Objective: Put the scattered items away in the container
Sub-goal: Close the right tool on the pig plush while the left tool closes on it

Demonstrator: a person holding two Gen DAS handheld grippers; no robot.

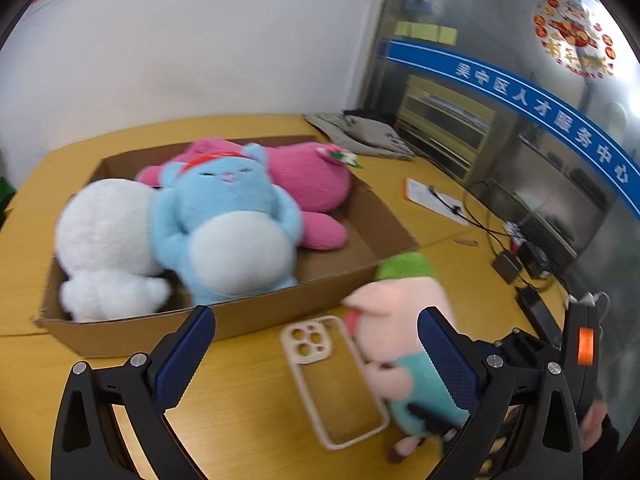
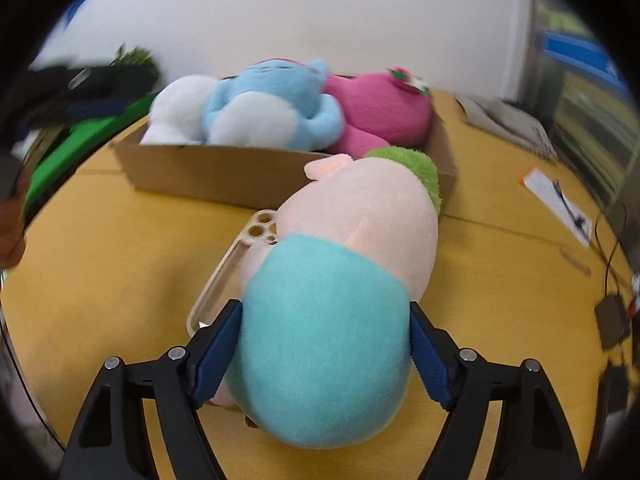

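Desk [image 1: 248, 384]: yellow wood-look top, carried everything.

Container = shallow brown cardboard box [image 1: 224, 320], sat towards the wall side of the desk. Already held 3 plush toys: white round plush [image 1: 108, 240] at the left end, light-blue bear plush w/ white belly [image 1: 232, 224] in the middle, magenta plush [image 1: 308, 180] at the right end. Free floor space showed only at the box's right-front corner.

Step in hand: pick of the last soft toy. Pink pig plush w/ teal shirt and green cap [image 2: 340, 280] lay on the desk just outside the box's front wall, cap end towards the box, partly over a clear beige-rimmed phone case [image 1: 336, 380].

Right claw [image 2: 326, 356]: blue pads were on both sides of the pig's teal body, touching the fabric, jaws closing in. Judged as gripping, but squeeze looked light, body barely dented. Pig not lifted yet afaict.

Left claw [image 1: 316, 356]: wide open, nothing held, hovered over the phone case. Its right pad sat just beside the pig.

Next move, IMO: firm up the right grip, lift clear of the box's front wall, drop the pig in the right-front gap. Lifting the pig could drag the case along, so watch that. Case then left for the left claw; flat and thin, so an edge pinch is prob. needed.
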